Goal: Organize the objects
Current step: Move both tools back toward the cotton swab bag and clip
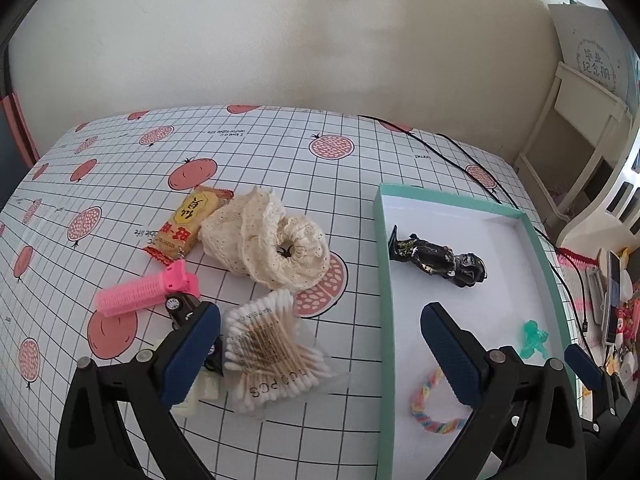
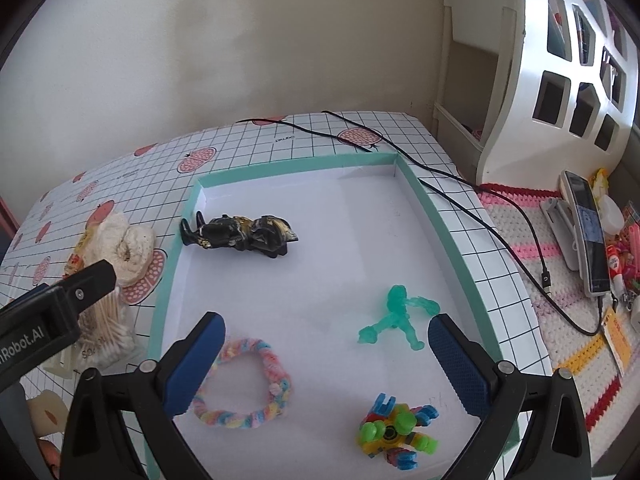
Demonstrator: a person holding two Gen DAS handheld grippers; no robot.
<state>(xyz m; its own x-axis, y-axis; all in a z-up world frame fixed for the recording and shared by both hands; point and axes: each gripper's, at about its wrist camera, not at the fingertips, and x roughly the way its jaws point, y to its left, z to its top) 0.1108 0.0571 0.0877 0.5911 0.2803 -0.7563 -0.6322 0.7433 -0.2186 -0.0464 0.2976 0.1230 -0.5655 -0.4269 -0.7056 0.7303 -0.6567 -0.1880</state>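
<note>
- Cotton swab packet [image 1: 272, 352] lies near the left gripper [image 1: 320, 344], jaws apart and empty; slick film could slip sideways.
- Right gripper [image 2: 326, 360], jaws apart over the tray [image 2: 440, 216], could knock the green figure [image 2: 396, 316].

From the left wrist, a small black toy car [image 1: 179, 305] is mostly hidden behind the left gripper's blue finger pad [image 1: 191, 354]; only one wheel shows. At five o'clock the pastel braided loop [image 1: 434, 406] is partly covered. The white shelf [image 2: 568, 60] is cut off at two o'clock.
</note>
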